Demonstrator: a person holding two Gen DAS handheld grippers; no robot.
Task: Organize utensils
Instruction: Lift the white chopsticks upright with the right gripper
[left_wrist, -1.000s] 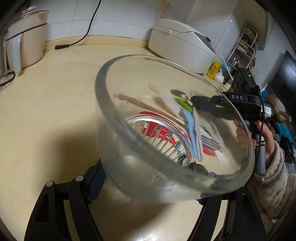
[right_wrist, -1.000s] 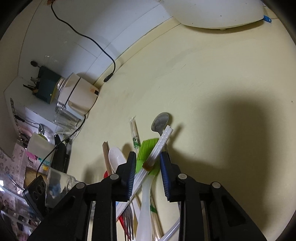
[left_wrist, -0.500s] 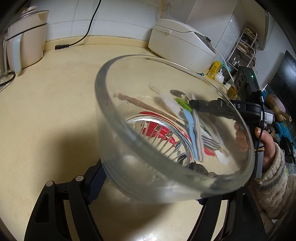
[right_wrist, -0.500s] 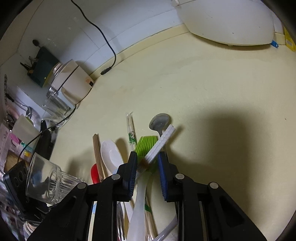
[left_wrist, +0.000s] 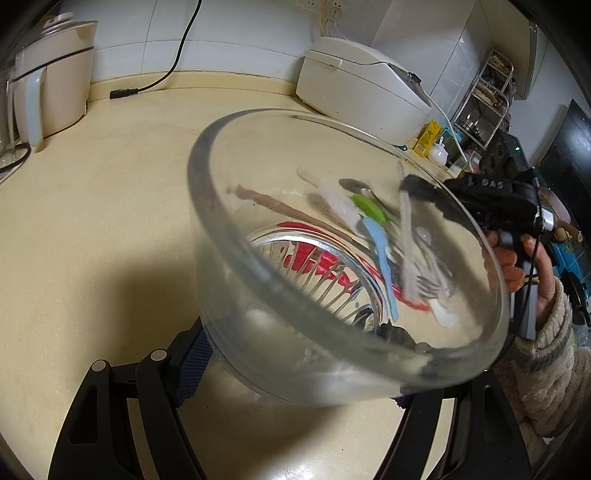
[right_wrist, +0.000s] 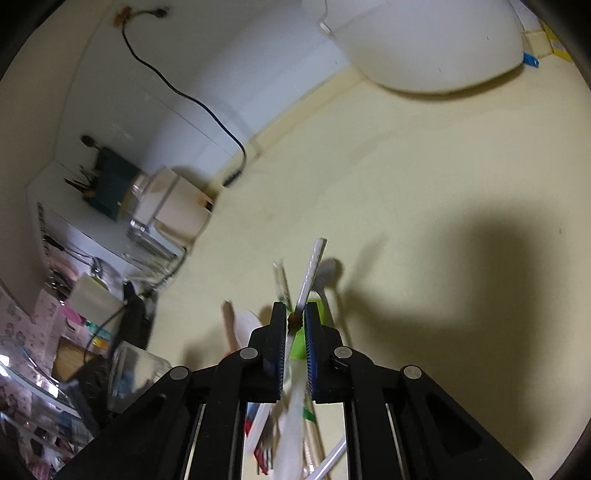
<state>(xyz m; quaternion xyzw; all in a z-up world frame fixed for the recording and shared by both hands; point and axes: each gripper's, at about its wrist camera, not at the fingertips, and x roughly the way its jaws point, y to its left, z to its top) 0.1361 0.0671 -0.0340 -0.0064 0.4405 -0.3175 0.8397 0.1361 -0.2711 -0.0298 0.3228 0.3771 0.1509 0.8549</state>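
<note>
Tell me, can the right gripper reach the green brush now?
Probably not at once: the right gripper is shut on a white stick, so its jaws are occupied, though the green brush lies right beneath.

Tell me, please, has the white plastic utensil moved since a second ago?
Yes. The white plastic utensil, clamped in the right gripper, has lifted off the green brush lying beneath.
</note>
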